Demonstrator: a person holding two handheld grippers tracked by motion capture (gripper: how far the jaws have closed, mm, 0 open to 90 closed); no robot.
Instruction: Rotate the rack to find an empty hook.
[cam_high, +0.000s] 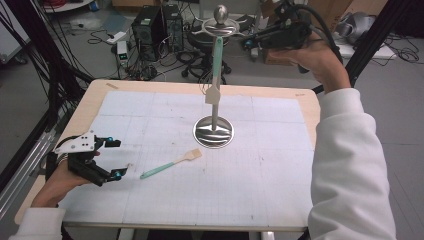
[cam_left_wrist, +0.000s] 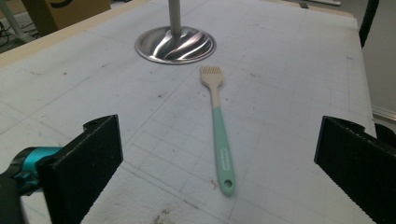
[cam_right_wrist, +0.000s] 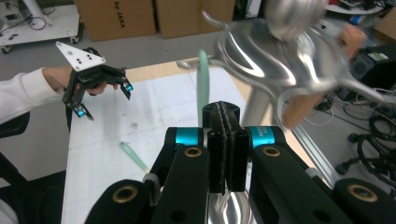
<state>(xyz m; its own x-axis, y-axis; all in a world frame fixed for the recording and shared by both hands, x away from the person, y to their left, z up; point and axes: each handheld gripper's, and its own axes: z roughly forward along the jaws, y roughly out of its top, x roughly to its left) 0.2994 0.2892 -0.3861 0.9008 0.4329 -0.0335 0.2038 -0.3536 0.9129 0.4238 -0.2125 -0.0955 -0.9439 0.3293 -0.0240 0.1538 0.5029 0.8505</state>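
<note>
Teal-handled brush (cam_left_wrist: 218, 126): lying flat on the mat, near-left of the steel stand (cam_high: 214, 131).
Left gripper (cam_high: 116, 159): resting low at near-left — jaws gaping wide, empty.
Right gripper (cam_high: 248, 42): hovering high by the stand's hooks — jaws pressed together, empty.
Hanging spatula (cam_high: 215, 75): dangling from the stand.

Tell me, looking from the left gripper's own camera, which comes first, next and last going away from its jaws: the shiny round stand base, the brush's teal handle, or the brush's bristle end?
1. The teal handle is nearest, lying on the mat between the open jaws.
2. The bristle end comes next, farther up the mat.
3. The shiny round stand base is farthest, just beyond the bristles and a little left.
</note>
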